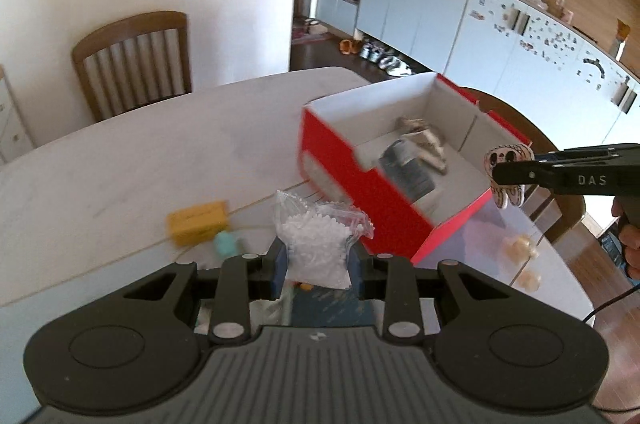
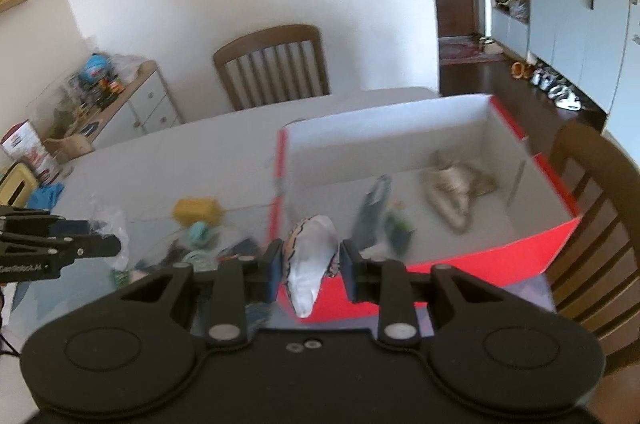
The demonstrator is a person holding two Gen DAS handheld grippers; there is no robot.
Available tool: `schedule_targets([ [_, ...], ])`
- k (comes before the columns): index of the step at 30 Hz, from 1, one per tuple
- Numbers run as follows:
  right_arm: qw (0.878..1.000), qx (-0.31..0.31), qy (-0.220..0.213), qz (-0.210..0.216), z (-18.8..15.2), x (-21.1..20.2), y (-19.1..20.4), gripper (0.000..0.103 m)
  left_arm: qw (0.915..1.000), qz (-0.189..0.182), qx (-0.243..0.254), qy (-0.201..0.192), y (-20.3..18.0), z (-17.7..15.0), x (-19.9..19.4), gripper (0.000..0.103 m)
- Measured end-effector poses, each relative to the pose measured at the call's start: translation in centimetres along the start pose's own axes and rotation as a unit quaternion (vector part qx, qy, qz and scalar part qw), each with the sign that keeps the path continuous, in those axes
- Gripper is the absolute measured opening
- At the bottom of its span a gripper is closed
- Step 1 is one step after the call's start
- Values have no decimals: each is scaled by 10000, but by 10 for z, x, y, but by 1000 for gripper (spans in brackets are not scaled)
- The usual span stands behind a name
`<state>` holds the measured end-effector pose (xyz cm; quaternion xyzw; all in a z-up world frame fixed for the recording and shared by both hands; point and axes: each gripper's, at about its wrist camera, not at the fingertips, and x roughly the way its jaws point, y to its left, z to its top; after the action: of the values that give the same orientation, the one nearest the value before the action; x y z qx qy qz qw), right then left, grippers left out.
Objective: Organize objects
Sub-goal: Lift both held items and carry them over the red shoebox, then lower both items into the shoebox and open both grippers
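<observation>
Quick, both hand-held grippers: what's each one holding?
Left hand-held gripper: shut on bag of white pellets.
Right hand-held gripper: shut on small patterned packet.

An open box (image 2: 400,143) stands on the bench (image 1: 140,151), with a chair (image 2: 272,63) behind the bench. In the box lie a bundle (image 2: 452,191) at the far right and what may be a pouch (image 2: 372,212) left of it. A small block (image 1: 198,222) lies on the bench left of the box.
</observation>
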<state>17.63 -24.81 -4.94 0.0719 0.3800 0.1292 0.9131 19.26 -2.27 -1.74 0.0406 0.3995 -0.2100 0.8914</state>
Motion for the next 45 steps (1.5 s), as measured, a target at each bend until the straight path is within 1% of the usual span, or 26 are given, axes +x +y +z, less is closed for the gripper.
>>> schedule_targets([
  [6,9999,-7,-18,-147,15,4,-45,28,10000,-44,70,45,-41,34,32,30],
  [9,9997,-58,-15,-218,20,9,-62,28,9999,-95,100,43,-59,51,45,30],
  [12,9996,-89,26,-253,25,18,-77,28,9998,-67,137,111,-78,66,63,30],
  [17,9990,-243,190,-319,32,36,-94,28,9994,-100,186,286,-107,87,94,30],
  [19,9985,-339,326,-277,34,45,-100,28,9990,-104,220,371,-116,94,107,30],
  [24,9963,-562,581,-303,31,64,-104,28,9976,-63,282,634,-137,109,142,30],
  [27,9944,-727,746,-193,30,73,-105,28,9960,-37,375,811,-148,115,163,30],
  [31,9916,-901,927,-86,29,83,-107,28,9939,69,387,1027,-151,120,189,30],
  [33,9901,-974,1013,-44,28,88,-107,28,9928,50,352,1141,-152,123,202,30],
  [39,9863,-1119,1212,35,21,101,-106,28,9894,6,402,1393,-159,126,230,30],
  [45,9835,-1147,1396,38,17,108,-107,28,9859,-43,590,1564,-167,126,246,31],
])
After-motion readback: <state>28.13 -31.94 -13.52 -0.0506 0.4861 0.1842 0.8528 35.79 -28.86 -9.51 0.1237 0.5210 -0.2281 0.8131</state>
